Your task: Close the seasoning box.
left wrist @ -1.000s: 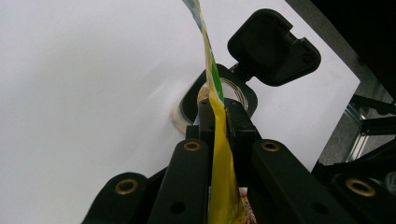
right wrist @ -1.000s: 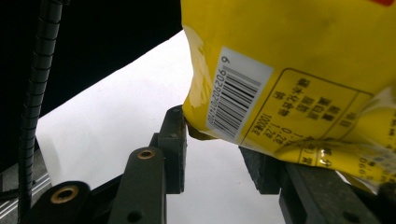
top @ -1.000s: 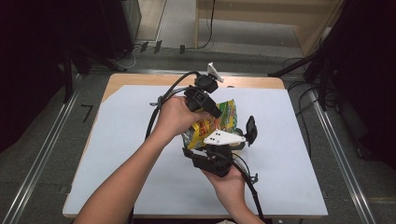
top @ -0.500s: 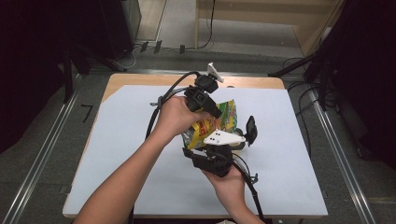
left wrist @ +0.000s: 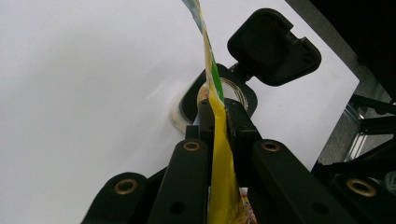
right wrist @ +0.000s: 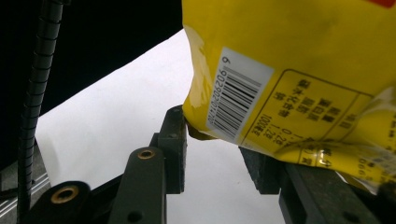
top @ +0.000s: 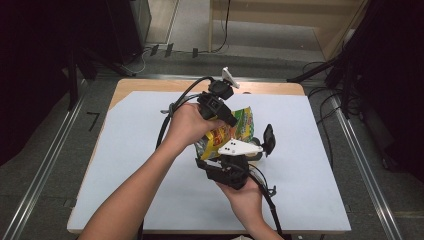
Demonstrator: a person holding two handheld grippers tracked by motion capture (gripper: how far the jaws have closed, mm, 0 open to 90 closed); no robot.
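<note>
A yellow and green snack bag (top: 243, 123) hangs above the middle of the white table. My left gripper (top: 231, 121) comes down from above and is shut on the bag's thin top edge (left wrist: 219, 177). My right gripper (top: 220, 159) points up at the bag from below. Its jaws stand apart, and the bag's lower corner with the barcode (right wrist: 299, 56) sits between their tips, touching the left jaw. A small black jar (left wrist: 240, 93) stands on the table under the bag, its hinged lid (left wrist: 273, 46) flipped open.
A white sheet (top: 310, 180) covers the wooden table (top: 150, 87). The jar's lid (top: 268, 139) stands up just right of the bag. Cables trail from both grippers. Metal rails (top: 45, 165) run along both sides of the table, with dark floor beyond.
</note>
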